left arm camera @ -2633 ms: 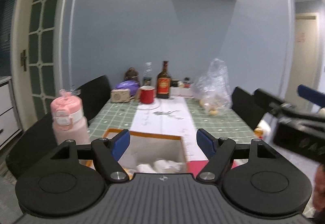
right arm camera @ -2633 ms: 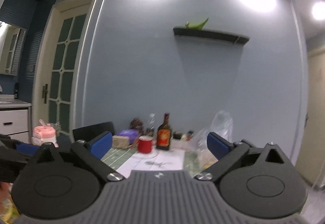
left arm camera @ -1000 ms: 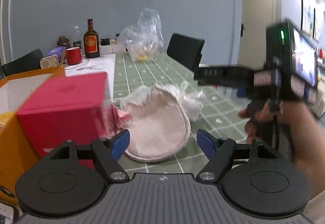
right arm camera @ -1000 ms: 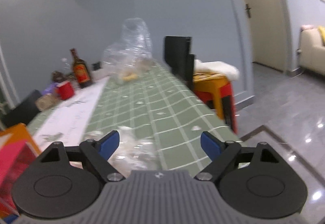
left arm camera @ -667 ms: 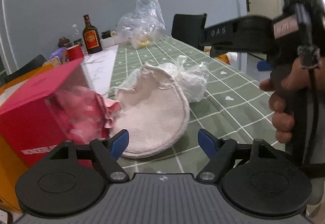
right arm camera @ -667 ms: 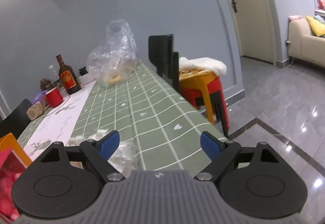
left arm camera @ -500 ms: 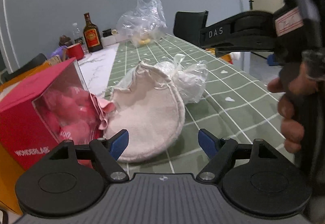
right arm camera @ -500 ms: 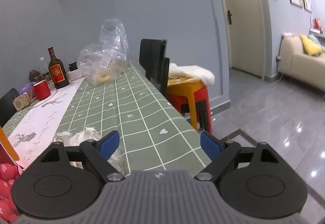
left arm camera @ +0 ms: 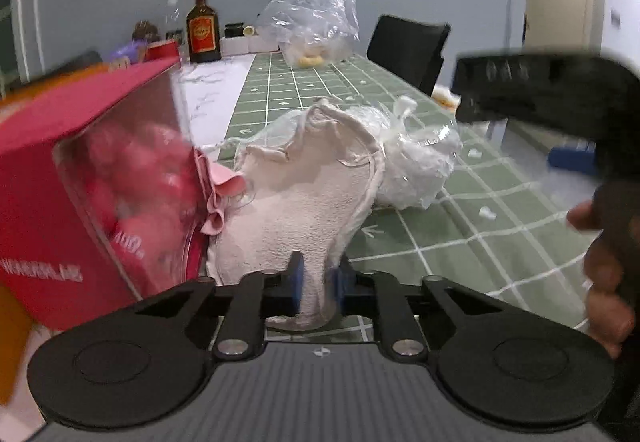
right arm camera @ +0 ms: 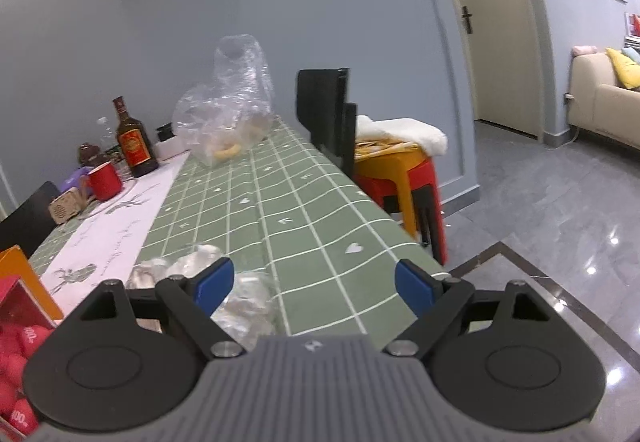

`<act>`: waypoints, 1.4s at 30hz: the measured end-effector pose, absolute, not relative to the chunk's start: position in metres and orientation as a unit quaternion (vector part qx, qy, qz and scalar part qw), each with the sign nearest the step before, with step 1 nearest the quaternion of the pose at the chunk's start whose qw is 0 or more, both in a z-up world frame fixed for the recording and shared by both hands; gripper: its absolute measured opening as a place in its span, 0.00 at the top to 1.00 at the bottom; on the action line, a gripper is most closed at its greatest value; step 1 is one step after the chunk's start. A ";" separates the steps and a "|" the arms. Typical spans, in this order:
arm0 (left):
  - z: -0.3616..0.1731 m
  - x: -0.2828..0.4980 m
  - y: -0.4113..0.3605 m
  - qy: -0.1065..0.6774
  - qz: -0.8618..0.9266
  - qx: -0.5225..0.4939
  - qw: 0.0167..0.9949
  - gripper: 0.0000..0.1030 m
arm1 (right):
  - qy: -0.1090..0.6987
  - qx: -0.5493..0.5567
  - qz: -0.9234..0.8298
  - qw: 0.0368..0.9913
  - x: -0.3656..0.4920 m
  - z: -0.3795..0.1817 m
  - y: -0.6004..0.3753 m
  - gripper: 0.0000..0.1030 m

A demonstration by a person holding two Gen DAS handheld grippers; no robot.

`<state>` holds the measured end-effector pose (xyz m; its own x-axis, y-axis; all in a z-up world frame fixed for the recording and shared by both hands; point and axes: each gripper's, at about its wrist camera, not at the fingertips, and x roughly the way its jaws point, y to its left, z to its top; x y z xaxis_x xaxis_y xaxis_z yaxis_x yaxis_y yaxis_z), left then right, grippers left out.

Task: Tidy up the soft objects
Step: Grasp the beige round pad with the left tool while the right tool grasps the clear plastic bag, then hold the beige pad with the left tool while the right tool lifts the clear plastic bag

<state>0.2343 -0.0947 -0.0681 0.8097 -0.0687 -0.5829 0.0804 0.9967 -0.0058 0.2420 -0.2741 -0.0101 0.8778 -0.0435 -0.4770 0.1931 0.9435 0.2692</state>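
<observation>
A pale pink fluffy cloth (left arm camera: 304, 197) in a clear plastic wrap lies on the green checked tablecloth (left arm camera: 460, 238). My left gripper (left arm camera: 318, 288) is shut on the cloth's near edge. Crumpled clear plastic (left arm camera: 420, 157) with white stuffing lies behind the cloth and shows in the right wrist view (right arm camera: 240, 302). My right gripper (right arm camera: 312, 286) is open and empty above the table's right edge; its body (left arm camera: 560, 93) shows in the left wrist view.
A red windowed box (left arm camera: 92, 177) of pink items stands left of the cloth, with an orange box (right arm camera: 16, 270) behind. Farther back are a brown bottle (left arm camera: 203, 29), a red mug (right arm camera: 105, 181) and a clear bag (left arm camera: 316, 13). A black chair (right arm camera: 332, 121) and stacked stools (right arm camera: 404, 177) stand to the right.
My left gripper moved forward to the pink cloth and shut on its near edge. My right gripper stayed open and shifted a little over the table's right side.
</observation>
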 end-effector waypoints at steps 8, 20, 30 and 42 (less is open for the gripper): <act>-0.072 0.229 -0.051 0.298 -0.061 -0.155 0.940 0.92 | 0.248 0.139 -0.003 0.959 0.249 -0.024 -0.261 0.22; -0.073 0.233 -0.048 0.298 -0.066 -0.177 0.936 0.92 | 0.260 -0.053 0.005 0.964 0.267 -0.033 -0.206 0.31; -0.073 0.235 -0.047 0.302 -0.075 -0.168 0.935 0.92 | 0.268 -0.099 -0.037 0.958 0.234 -0.028 -0.200 0.77; -0.072 0.236 -0.047 0.306 -0.083 -0.150 0.937 0.92 | 0.300 -0.063 -0.037 0.951 0.172 -0.014 -0.215 0.50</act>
<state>0.2361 -0.0468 -0.0724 0.7996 -0.2463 -0.5477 0.0633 0.9415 -0.3309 0.1716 -0.2147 -0.0143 0.8177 -0.1078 -0.5654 0.0327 0.9894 -0.1414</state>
